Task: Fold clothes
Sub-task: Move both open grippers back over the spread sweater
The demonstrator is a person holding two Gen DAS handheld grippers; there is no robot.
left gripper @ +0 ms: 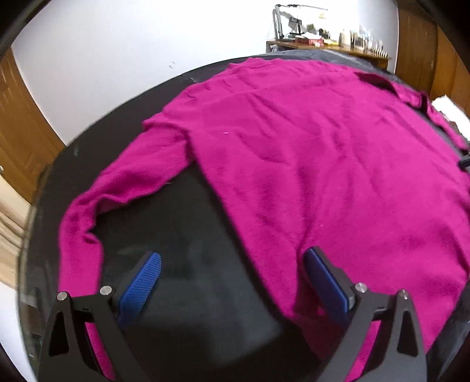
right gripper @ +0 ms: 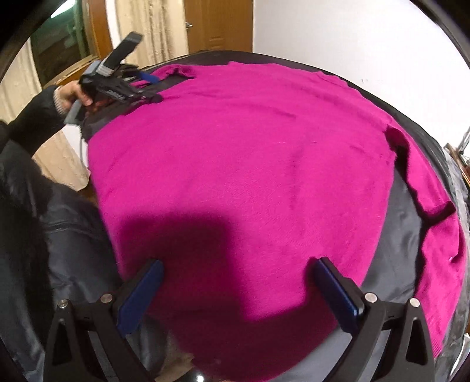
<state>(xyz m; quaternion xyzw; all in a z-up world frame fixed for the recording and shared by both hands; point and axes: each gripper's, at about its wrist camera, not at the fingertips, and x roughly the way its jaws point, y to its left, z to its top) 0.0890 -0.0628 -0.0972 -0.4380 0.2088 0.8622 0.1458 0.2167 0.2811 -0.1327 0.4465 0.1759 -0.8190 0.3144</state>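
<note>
A: Magenta sweater (left gripper: 308,152) spread flat over a dark cloth-covered table (left gripper: 182,235), body wide across the middle, hem toward the near edge.

B: Confirmed from the right wrist view: same sweater (right gripper: 249,152) filling most of the tabletop (right gripper: 390,244). One sleeve (right gripper: 434,205) bent down along the right side, a dark fold shadow across it.

A: Other sleeve (left gripper: 97,205) angled out to the left and curving down toward the near edge, cuff end partly hidden behind the gripper frame.

B: State of the left gripper (left gripper: 232,282)?

A: Spread wide, blue pads (left gripper: 141,285) well apart, nothing between them. Left pad over bare dark cloth, right pad just over the sweater's edge. Contact with the fabric: cannot tell.

B: Right gripper (right gripper: 238,291) also spread apart, nothing clamped. Hovering over the sweater's lower part, a dark shadow (right gripper: 182,258) cast on the knit beneath.

A: Left gripper visible from there too?

B: Yes, at upper left (right gripper: 147,85), held by a hand (right gripper: 73,94) in a dark sleeve (right gripper: 32,123), near the far sleeve end. Blurred there; jaw spacing not readable from that angle.

A: Background: white wall (left gripper: 117,58), wooden door (right gripper: 220,26), cluttered shelf (left gripper: 323,41) at the far right.
</note>
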